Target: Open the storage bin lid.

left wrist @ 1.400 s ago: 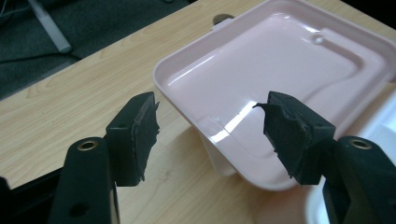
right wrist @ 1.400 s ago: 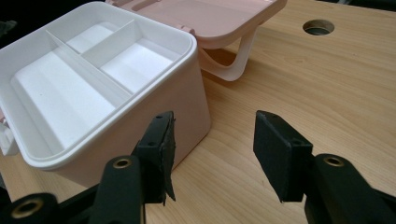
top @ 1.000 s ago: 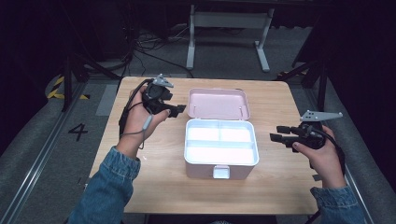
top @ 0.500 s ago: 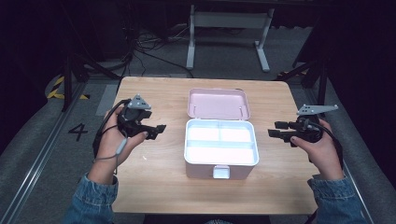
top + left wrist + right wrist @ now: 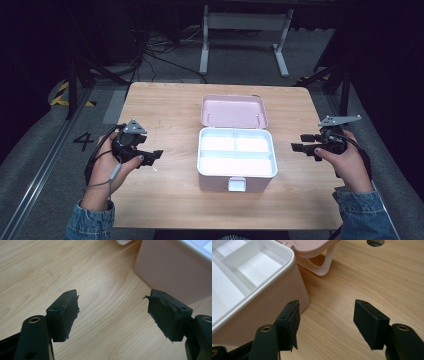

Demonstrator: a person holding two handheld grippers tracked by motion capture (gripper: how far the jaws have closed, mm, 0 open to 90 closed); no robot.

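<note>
A pale pink box (image 5: 237,180) stands open in the middle of the wooden table (image 5: 170,107), its lid (image 5: 234,111) folded back flat behind it. A white tray with three empty compartments (image 5: 236,152) sits inside. My left gripper (image 5: 152,156) hovers low over the table left of the box, its jaws having just been opening, with nothing between them; the box's wall (image 5: 172,270) shows ahead of it. My right gripper (image 5: 300,142) stays right of the box, jaws likewise just opening and empty, beside the box's corner (image 5: 294,290) and the lid's handle (image 5: 325,263).
A round cable hole (image 5: 375,242) is set in the table top beyond the right gripper. Past the table's far edge stands a white metal frame (image 5: 245,35) on a grey floor with cables. A front latch (image 5: 236,184) sticks out from the box's near side.
My left gripper has swung away from the box's back left corner, outward and toward the near left of the table, and sunk lower. Both grippers' jaws stand wider. The right hand has kept its place.
</note>
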